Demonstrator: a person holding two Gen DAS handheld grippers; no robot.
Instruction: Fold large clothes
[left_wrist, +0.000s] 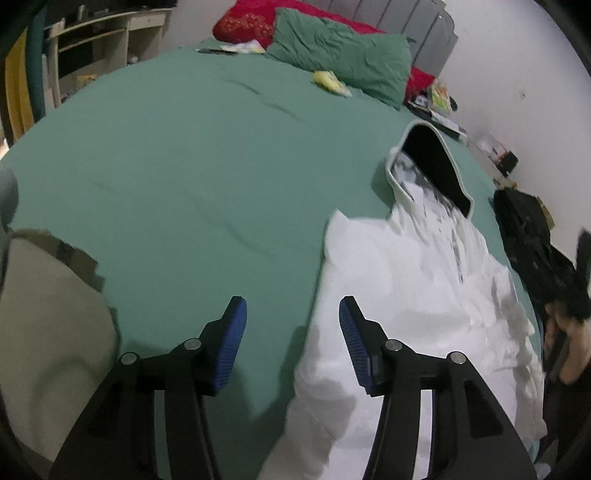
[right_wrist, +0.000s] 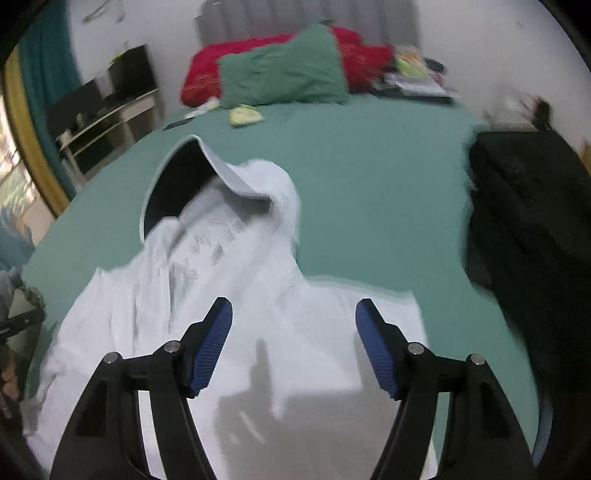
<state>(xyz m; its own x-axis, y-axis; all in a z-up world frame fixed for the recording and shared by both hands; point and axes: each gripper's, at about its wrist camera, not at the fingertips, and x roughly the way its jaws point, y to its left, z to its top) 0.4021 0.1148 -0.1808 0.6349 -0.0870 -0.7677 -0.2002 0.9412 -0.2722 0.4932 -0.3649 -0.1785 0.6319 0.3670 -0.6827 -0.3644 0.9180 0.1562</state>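
Note:
A white hooded sweatshirt (left_wrist: 417, 295) lies on a bed with a green sheet (left_wrist: 184, 166), its dark-lined hood (left_wrist: 432, 166) pointing toward the pillows. My left gripper (left_wrist: 291, 310) is open above the garment's left edge, one blue pad over the sheet and the other over white cloth, nothing between them. In the right wrist view the sweatshirt (right_wrist: 229, 295) fills the lower middle, with its hood (right_wrist: 181, 184) at upper left and faint grey print on the chest. My right gripper (right_wrist: 293, 314) hangs open over the white fabric, holding nothing.
A green pillow (left_wrist: 343, 62) and a red cushion (left_wrist: 247, 22) lie at the head of the bed. A small yellow item (right_wrist: 245, 116) rests on the sheet (right_wrist: 369, 184). Dark clothing (right_wrist: 528, 221) is heaped at the right bedside. A beige garment (left_wrist: 48, 332) lies at the left.

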